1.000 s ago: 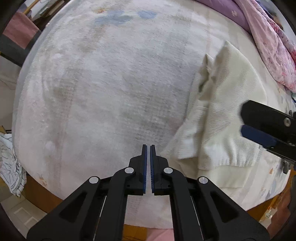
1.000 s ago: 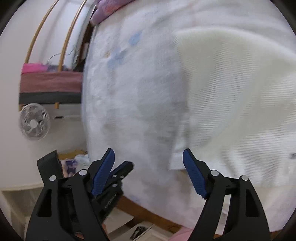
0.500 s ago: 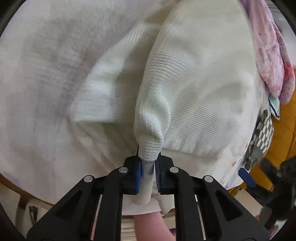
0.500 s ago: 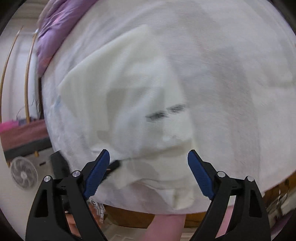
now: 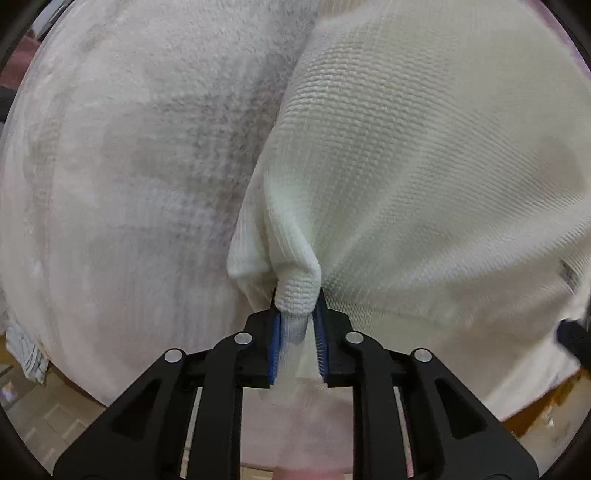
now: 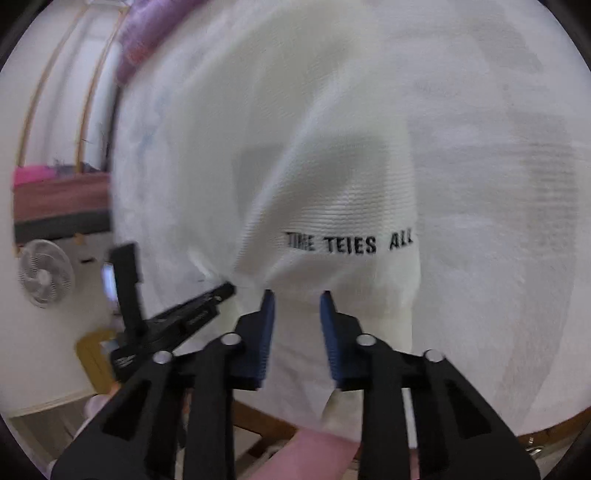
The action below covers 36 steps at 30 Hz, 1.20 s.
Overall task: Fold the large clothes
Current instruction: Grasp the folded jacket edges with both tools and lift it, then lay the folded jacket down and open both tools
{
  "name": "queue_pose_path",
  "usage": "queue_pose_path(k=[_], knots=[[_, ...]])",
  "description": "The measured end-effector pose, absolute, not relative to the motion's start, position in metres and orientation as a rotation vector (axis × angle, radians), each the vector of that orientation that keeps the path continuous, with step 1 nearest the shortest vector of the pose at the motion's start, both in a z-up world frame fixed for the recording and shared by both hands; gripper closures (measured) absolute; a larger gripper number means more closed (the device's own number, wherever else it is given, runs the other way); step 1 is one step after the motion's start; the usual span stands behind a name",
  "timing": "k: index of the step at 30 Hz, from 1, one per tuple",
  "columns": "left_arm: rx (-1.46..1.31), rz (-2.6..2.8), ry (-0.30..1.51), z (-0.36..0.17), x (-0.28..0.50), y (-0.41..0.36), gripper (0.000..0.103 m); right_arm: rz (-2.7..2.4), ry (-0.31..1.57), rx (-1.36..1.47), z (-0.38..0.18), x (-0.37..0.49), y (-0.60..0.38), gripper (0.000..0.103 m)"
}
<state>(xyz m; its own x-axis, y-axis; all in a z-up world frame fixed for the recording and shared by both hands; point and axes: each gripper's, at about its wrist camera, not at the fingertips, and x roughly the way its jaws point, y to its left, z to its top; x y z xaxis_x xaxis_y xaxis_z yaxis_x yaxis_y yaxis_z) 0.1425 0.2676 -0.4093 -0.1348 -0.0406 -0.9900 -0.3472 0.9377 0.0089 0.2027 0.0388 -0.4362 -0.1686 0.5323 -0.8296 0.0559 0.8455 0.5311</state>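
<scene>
A cream knit sweater [image 5: 424, 155] lies on a white fluffy bed cover [image 5: 129, 166]. My left gripper [image 5: 297, 314] is shut on a bunched fold of the sweater's near edge and pulls the cloth into a peak. In the right wrist view the sweater [image 6: 332, 177] shows black embroidered lettering. My right gripper [image 6: 297, 310] has its jaws narrowly apart around the sweater's near edge, with cloth between the blue pads [image 6: 267, 332]. The left gripper also shows in the right wrist view [image 6: 207, 299], at the sweater's left corner.
The bed's wooden front edge [image 6: 266, 417] runs below the cover [image 6: 498, 240]. A white fan [image 6: 44, 273] and a striped seat [image 6: 59, 206] stand to the left. A purple pillow [image 6: 155, 33] lies at the bed's far end. Crumpled cloth [image 5: 26, 347] lies on the floor.
My left gripper took hold of the sweater's edge and still holds it, now closer. My right gripper swung over the sweater and its jaws narrowed from wide open around the near edge.
</scene>
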Motion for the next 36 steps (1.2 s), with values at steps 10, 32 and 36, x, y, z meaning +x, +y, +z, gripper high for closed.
queue_pose_path(k=[10,32,36], knots=[[-0.064,0.349,1.661,-0.325,0.167,0.283,0.049,0.299,1.605,0.322,-0.404,0.269,0.035,0.097],[-0.049,0.104,1.681,-0.368,0.26,0.235,0.065,0.267,1.751,0.381,-0.456,0.311,0.023,0.095],[-0.141,0.124,1.709,-0.381,0.191,0.245,0.065,0.288,1.857,0.45,-0.476,0.232,0.032,0.096]])
